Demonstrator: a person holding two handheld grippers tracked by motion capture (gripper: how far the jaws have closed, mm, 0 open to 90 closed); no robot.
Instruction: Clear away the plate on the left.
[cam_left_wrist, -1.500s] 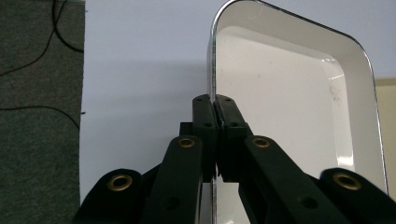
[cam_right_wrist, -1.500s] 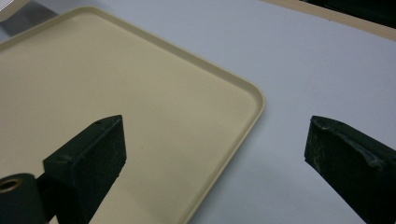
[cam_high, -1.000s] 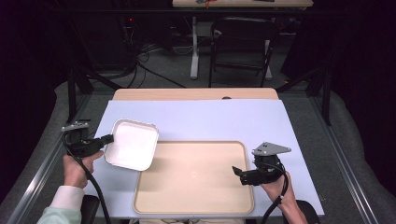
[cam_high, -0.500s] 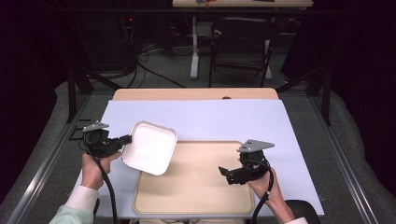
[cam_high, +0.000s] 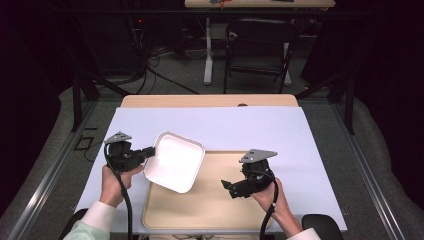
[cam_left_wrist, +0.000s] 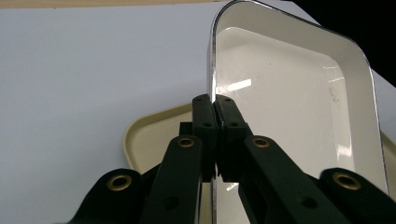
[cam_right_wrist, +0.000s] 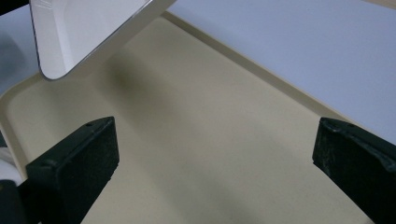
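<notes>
Left gripper (cam_high: 150, 150), seen from the high view: jaws closed tight on the rim of the white dish (cam_high: 175, 161), gripping it at the dish's left edge. The left hand (cam_high: 116, 179) holds the gripper body just behind, with the grey plate on top and the cable trailing down past the wrist. In the left gripper view the two black jaws meet on the thin metallic-looking rim of the dish (cam_left_wrist: 289, 93), one pad on each face; the dish stands on edge from this camera, its hollow side facing right of the jaws. The dish is off the surface, tilted, and extends out ahead of the jaw tips over the near-left corner of the beige tray (cam_high: 210, 205). A corner of the tray (cam_left_wrist: 149, 135) shows below and beyond the jaws, with the pale blue table cover (cam_left_wrist: 84, 70) to the left of them.

Right gripper (cam_high: 229, 186), high view: jaws spread wide, nothing between them; they have just been opening further. It hangs over the right half of the tray, tips pointing toward the dish, well apart from it. The right hand (cam_high: 272, 197) grips it from behind. In the right gripper view the two pads stand far apart at bottom left and right, with bare tray floor (cam_right_wrist: 210, 140) between; a corner of the dish (cam_right_wrist: 79, 32) hangs ahead and to the left of the jaws, above the tray, casting a soft shadow.
</notes>
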